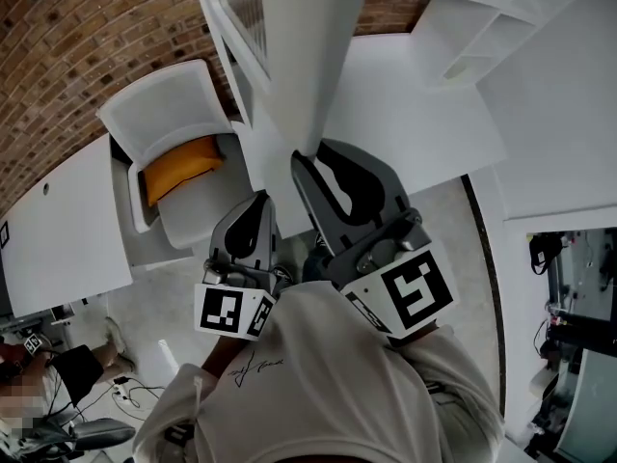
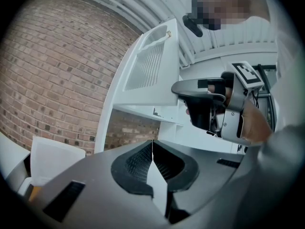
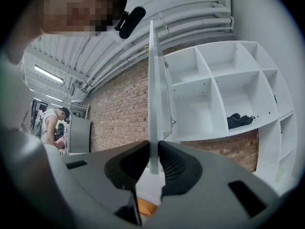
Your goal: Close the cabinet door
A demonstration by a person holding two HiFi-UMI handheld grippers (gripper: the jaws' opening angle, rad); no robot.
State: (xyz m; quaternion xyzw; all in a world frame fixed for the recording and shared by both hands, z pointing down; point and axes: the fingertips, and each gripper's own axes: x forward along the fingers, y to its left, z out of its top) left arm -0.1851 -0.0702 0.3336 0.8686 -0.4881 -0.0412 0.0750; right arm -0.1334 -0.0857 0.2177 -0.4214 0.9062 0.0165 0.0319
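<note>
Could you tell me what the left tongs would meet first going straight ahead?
Probably the lower edge of the open cabinet door, directly ahead of the left tongs; depth is unclear, so they might slip under toward the brick wall.

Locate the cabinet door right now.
In the right gripper view the cabinet door stands edge-on at centre, its edge clamped between the jaws of the right gripper, with the white shelf unit on its right.

Left gripper (image 2: 152,147): jaws pressed together, nothing between them. Farther off, a white cabinet door (image 2: 150,66) with a slatted panel, right gripper (image 2: 190,99) at its right edge. Brick wall (image 2: 57,70) at left.
</note>
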